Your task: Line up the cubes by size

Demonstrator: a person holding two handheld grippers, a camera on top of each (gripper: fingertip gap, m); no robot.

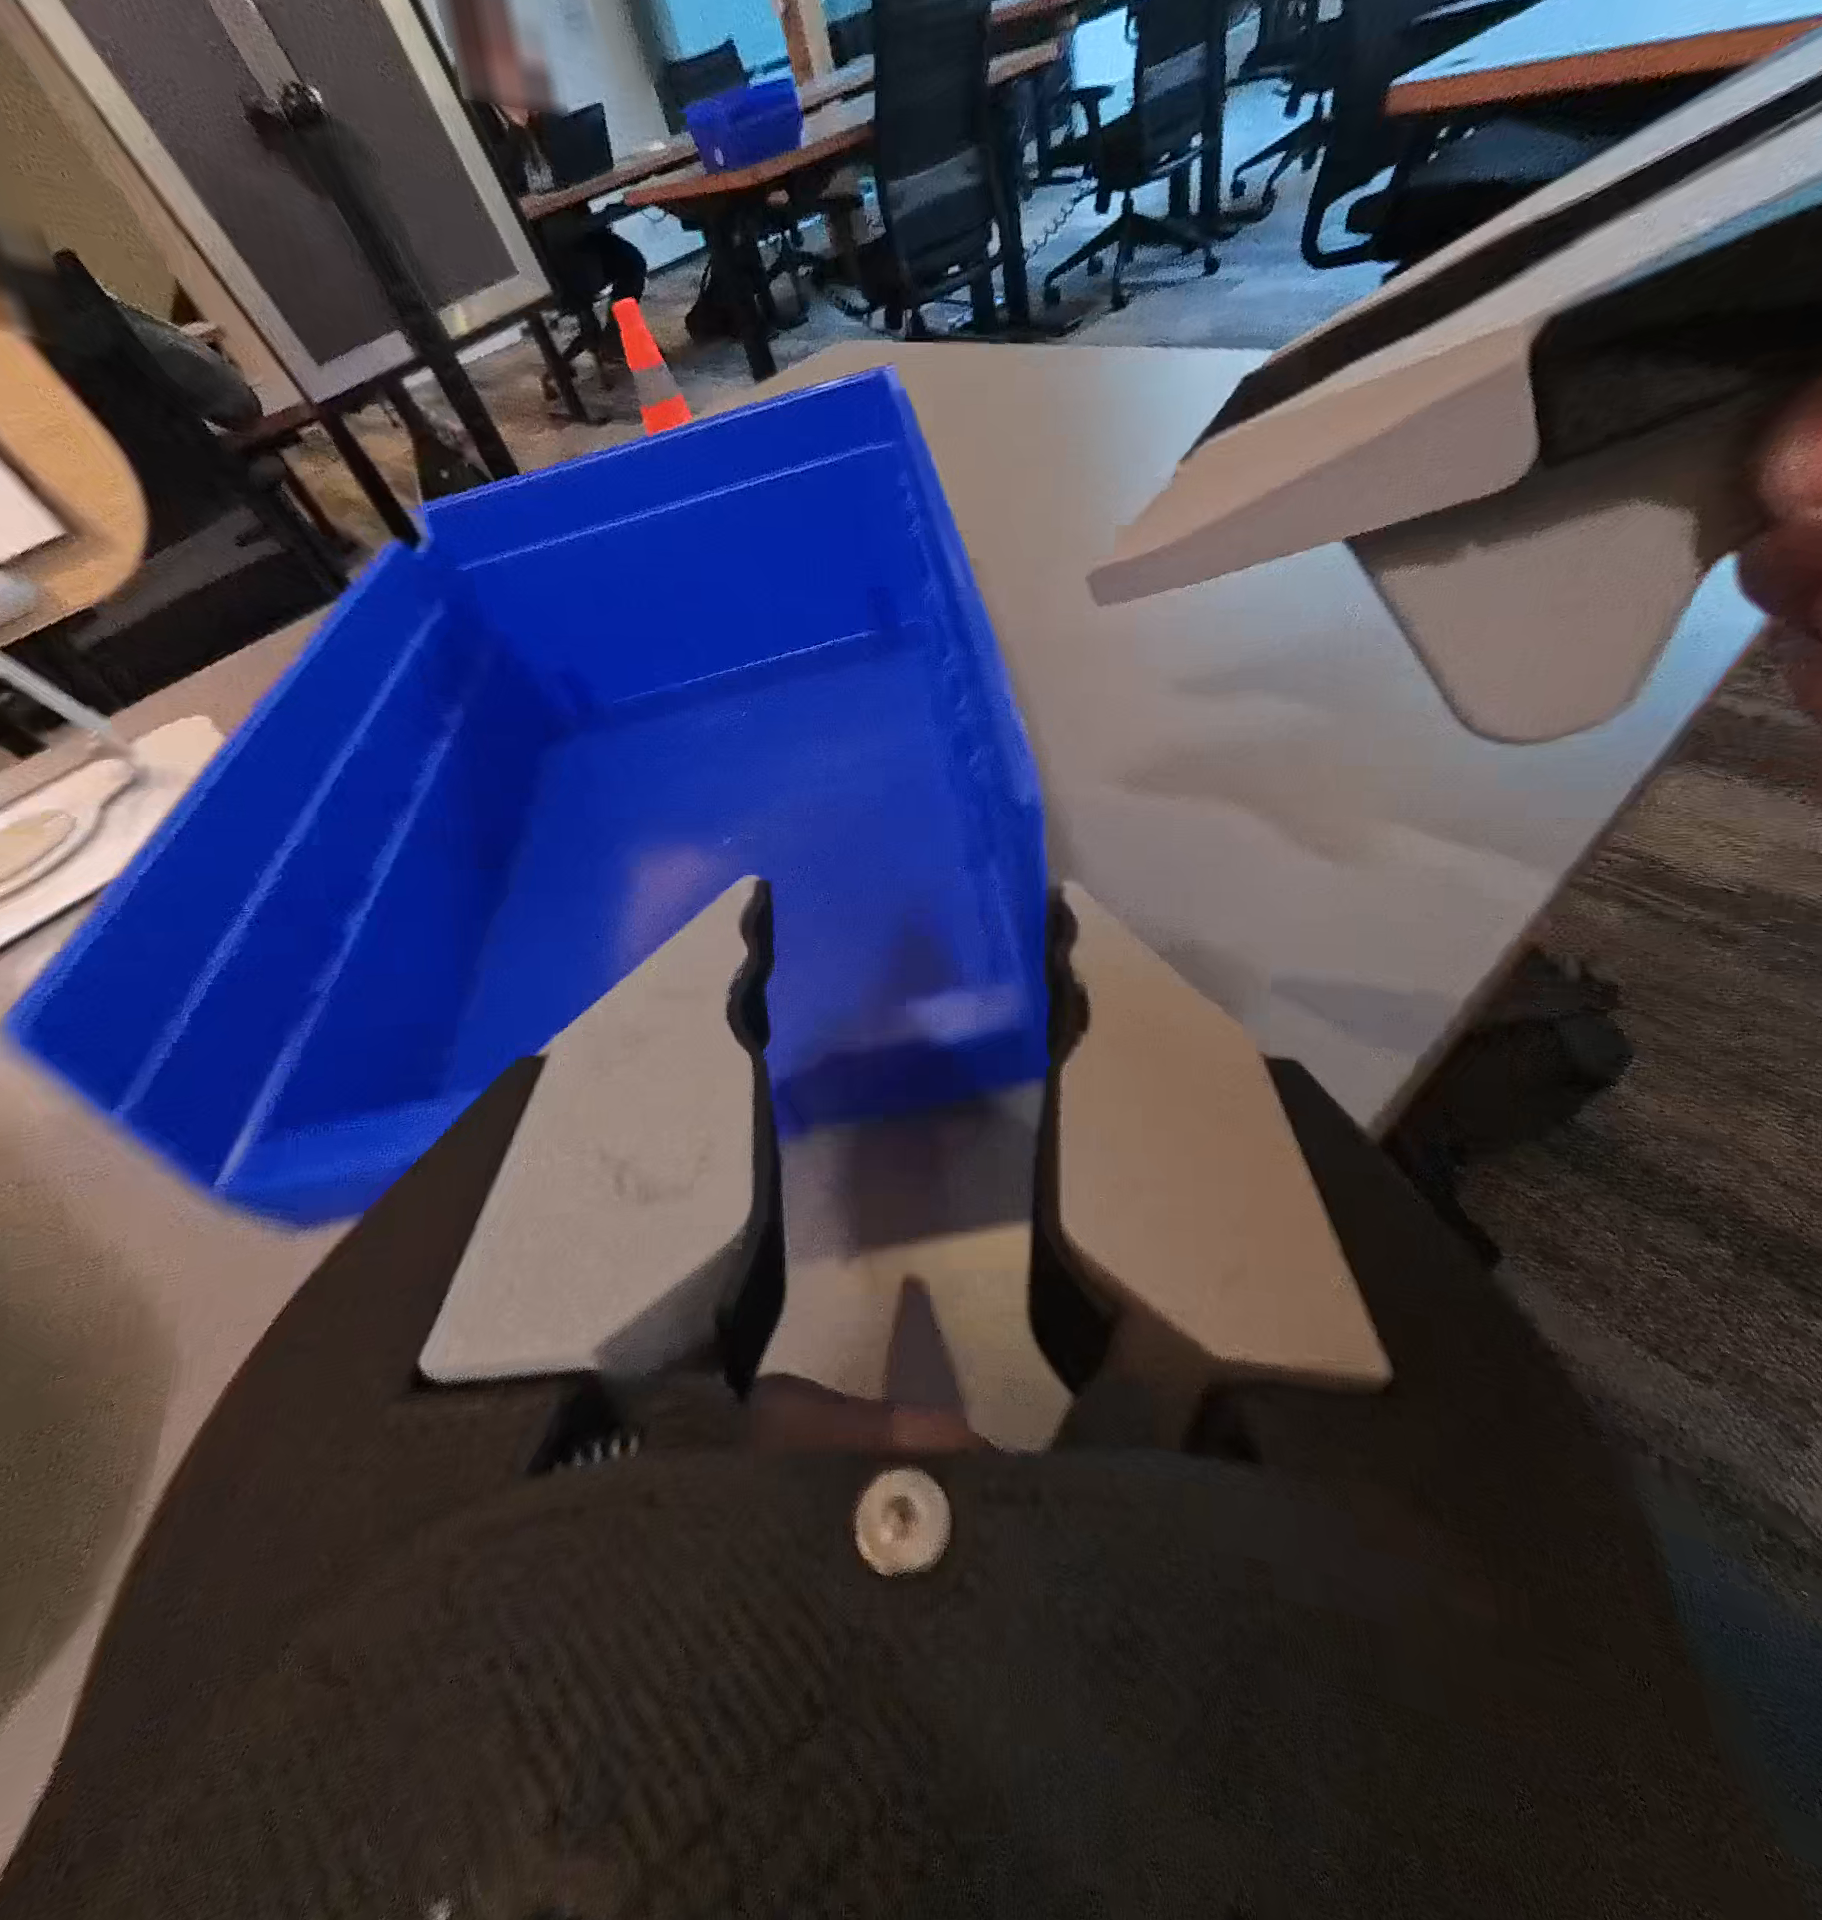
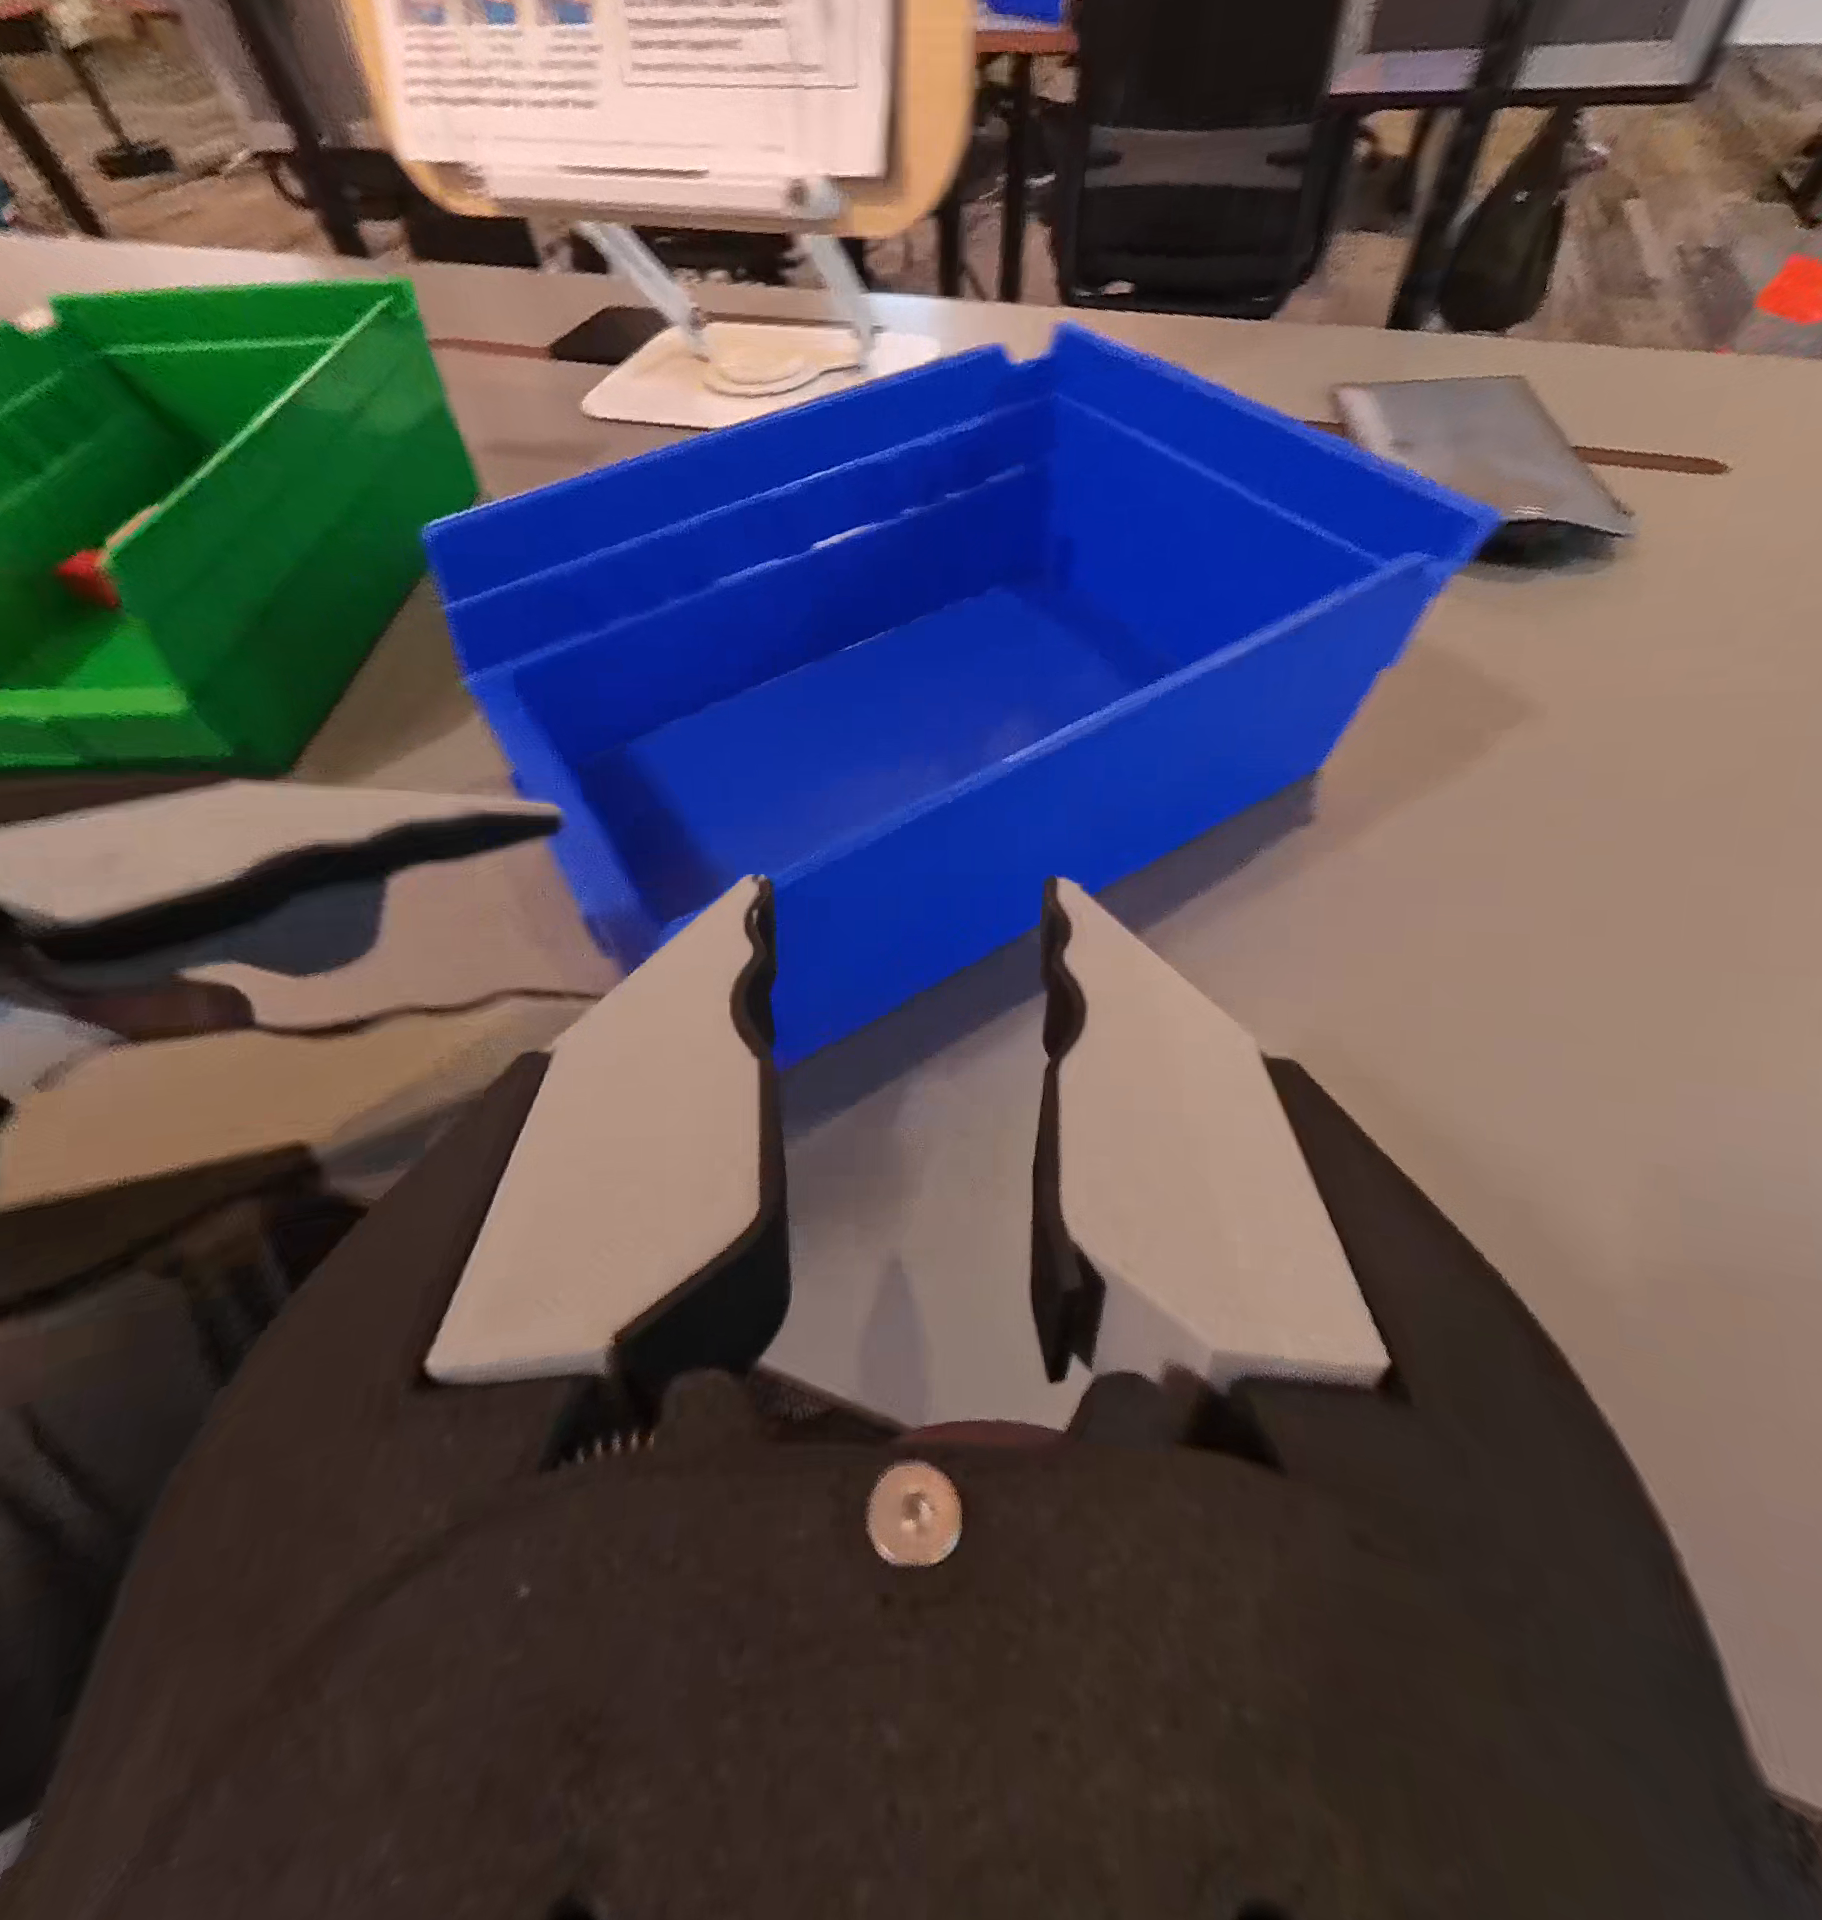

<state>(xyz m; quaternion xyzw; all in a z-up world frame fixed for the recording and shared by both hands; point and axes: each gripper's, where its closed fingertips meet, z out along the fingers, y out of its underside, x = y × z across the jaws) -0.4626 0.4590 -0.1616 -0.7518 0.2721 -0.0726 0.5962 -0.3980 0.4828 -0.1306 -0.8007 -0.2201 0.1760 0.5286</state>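
Nearest, both grippers are empty with their jaws apart: the left gripper [image 1: 907, 914] hangs over the near corner of the blue bin [image 1: 678, 582], the right gripper [image 2: 907, 914] just short of that bin's near wall [image 2: 990, 883] above the grey table [image 2: 1509, 1039]. No cube can be made out for certain. The bin's floor looks bare from the right wrist view, and the left wrist view gives only a smeared pale patch near the bottom (too blurred to call a cube).

The chief risk, I judge, is a blind reach: closing on nothing, or knocking the light bin's wall and sliding it across the table. The two grippers are also close together here, so they could collide over the bin.

Farther off, a green bin [image 2: 294, 582] holds a small red piece [image 2: 91, 577] on a stick, which might be mistaken for a target. Beyond stand a document stand [image 2: 678, 104] and office chairs [image 1: 938, 156].
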